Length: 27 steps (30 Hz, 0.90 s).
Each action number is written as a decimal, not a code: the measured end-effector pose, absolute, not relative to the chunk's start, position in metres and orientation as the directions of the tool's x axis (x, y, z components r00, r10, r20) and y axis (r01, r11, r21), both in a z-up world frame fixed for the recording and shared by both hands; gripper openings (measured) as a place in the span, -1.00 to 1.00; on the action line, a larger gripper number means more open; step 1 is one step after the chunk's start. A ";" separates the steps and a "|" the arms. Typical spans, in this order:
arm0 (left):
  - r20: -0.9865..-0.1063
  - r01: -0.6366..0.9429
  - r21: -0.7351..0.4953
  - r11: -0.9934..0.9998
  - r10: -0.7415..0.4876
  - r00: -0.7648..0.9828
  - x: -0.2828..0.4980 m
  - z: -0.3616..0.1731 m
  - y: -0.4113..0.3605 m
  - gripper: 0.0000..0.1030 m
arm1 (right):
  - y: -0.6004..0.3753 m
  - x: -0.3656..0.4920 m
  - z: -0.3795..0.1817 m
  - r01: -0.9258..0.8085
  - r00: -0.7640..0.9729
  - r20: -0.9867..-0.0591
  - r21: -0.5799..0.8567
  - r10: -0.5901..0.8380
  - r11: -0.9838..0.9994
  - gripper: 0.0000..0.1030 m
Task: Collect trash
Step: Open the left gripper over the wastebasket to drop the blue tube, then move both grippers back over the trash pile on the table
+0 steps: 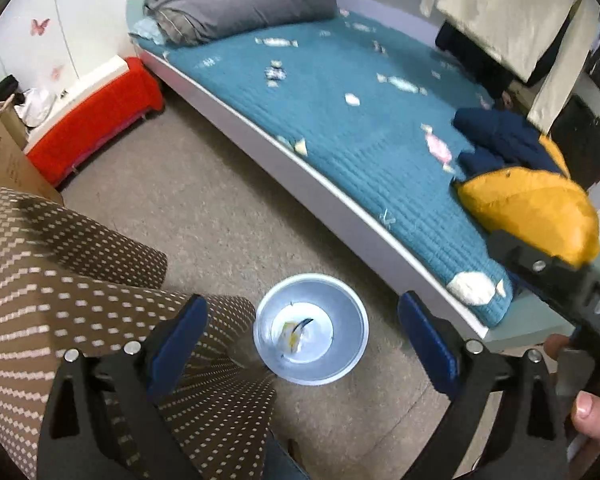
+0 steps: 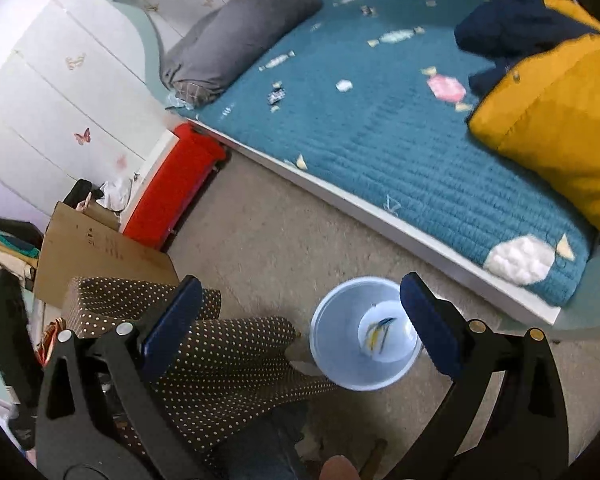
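Pale blue plastic marks the round waste bin (image 1: 311,330) on the beige carpet (image 1: 204,216), seen from the left wrist camera directly beyond the left gripper (image 1: 303,340), whose blue-padded jaws stand spread with nothing between them. One crumpled wrapper with yellow and dark streaks (image 1: 296,332) lies at the bin's bottom. On the teal quilted bedspread (image 1: 340,120) sits a small dark-and-white wrapper (image 1: 275,74); most candy shapes around it look like printed pattern, though blur makes that hard to settle.

From the right wrist camera, the right gripper (image 2: 300,324) is likewise spread and empty, its right pad overlapping the bin (image 2: 340,344). The dark wrapper (image 2: 277,96) lies well apart from the bin, near the grey rolled duvet (image 2: 236,32).

To do the next pick well, I would approach that wrapper from above, press the pads lightly into the quilt, and close on the wrapper alone, not the fabric.
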State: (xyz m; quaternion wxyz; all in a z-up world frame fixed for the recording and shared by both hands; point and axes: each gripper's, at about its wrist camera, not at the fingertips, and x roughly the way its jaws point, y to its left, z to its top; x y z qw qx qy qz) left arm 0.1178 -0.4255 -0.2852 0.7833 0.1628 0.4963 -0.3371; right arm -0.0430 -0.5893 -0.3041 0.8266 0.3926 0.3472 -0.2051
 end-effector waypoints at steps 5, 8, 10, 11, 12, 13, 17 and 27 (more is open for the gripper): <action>-0.839 0.677 -0.094 0.730 -0.424 0.341 0.111 -0.249 -0.404 0.83 | -0.568 -0.035 -0.275 0.572 0.685 -0.722 0.453 -0.094 0.684 0.88; -0.803 0.666 -0.105 0.738 -0.458 0.381 0.106 -0.226 -0.387 0.83 | -0.556 -0.029 -0.257 0.546 0.702 -0.706 0.455 -0.088 0.704 0.88; -0.776 0.663 -0.102 0.742 -0.476 0.413 0.103 -0.210 -0.374 0.83 | -0.549 -0.024 -0.249 0.527 0.710 -0.700 0.451 -0.081 0.721 0.88; -0.768 0.663 -0.097 0.742 -0.479 0.425 0.102 -0.205 -0.370 0.83 | -0.543 -0.021 -0.243 0.514 0.714 -0.695 0.446 -0.078 0.732 0.88; -0.755 0.662 -0.089 0.744 -0.484 0.443 0.100 -0.198 -0.364 0.83 | -0.537 -0.017 -0.237 0.502 0.718 -0.692 0.441 -0.074 0.744 0.88; -0.740 0.659 -0.081 0.747 -0.488 0.462 0.098 -0.192 -0.357 0.83 | -0.532 -0.015 -0.233 0.493 0.720 -0.690 0.438 -0.070 0.751 0.88; -0.701 0.641 -0.065 0.765 -0.492 0.516 0.094 -0.171 -0.329 0.83 | -0.505 0.000 -0.210 0.430 0.742 -0.670 0.434 -0.036 0.792 0.88; -0.595 0.517 -0.041 0.855 -0.437 0.674 0.096 -0.126 -0.222 0.83 | -0.402 0.052 -0.156 0.177 0.778 -0.617 0.399 0.120 0.900 0.88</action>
